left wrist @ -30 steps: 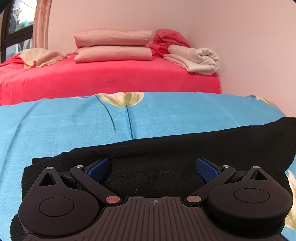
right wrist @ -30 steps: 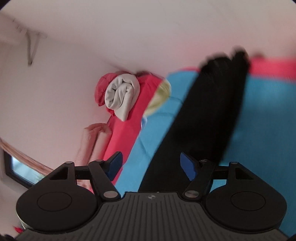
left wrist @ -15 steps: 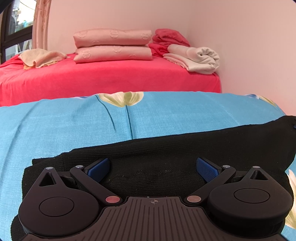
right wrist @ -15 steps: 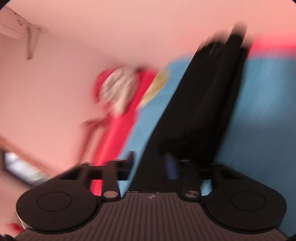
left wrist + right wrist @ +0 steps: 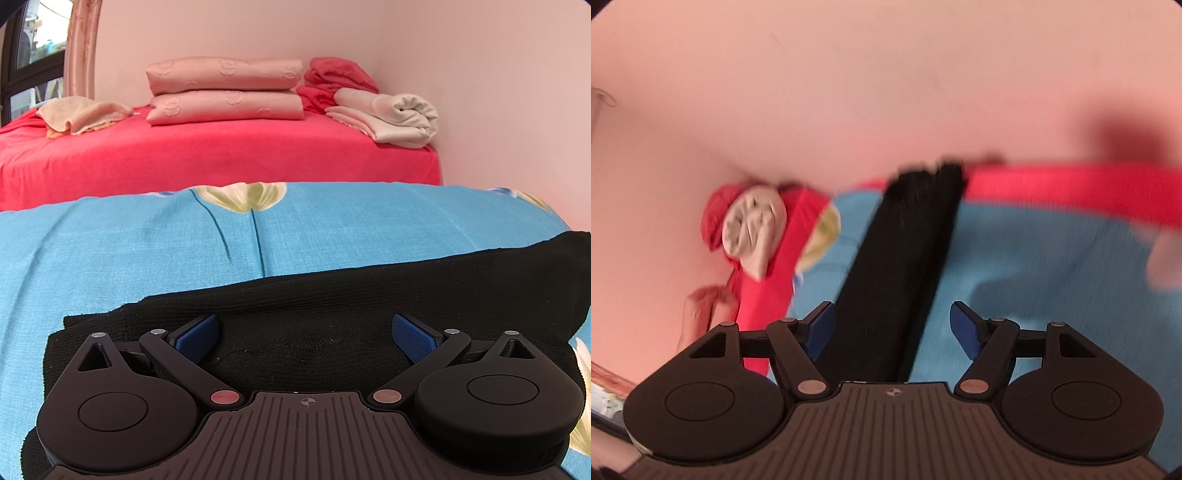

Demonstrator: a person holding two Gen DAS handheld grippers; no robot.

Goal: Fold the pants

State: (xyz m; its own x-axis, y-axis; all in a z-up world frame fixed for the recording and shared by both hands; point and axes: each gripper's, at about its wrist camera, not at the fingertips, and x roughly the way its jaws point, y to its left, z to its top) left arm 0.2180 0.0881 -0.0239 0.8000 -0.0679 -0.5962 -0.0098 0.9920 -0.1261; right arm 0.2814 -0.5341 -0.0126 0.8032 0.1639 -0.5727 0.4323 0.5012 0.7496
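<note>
Black knit pants (image 5: 369, 295) lie in a long folded band across the blue flowered sheet (image 5: 147, 251). My left gripper (image 5: 304, 325) hovers low over their near end, open, blue pads wide apart and nothing pinched. In the blurred right wrist view the pants (image 5: 905, 240) run as a narrow strip from under my right gripper (image 5: 892, 314) away toward the red bed edge. The right jaws are opening; the strip lies below and between the pads (image 5: 964, 325), which do not press on it.
Behind the blue sheet stands a red-covered bed (image 5: 221, 155) with stacked pink blankets (image 5: 221, 92), a rolled white towel (image 5: 399, 114) and a peach cloth (image 5: 81, 114). A pink wall closes the right side. A window is at far left.
The right gripper narrowed onto the pants half a second ago and now stands wide again; its view has swung and the strip lies lower and flatter. The left gripper has not moved.
</note>
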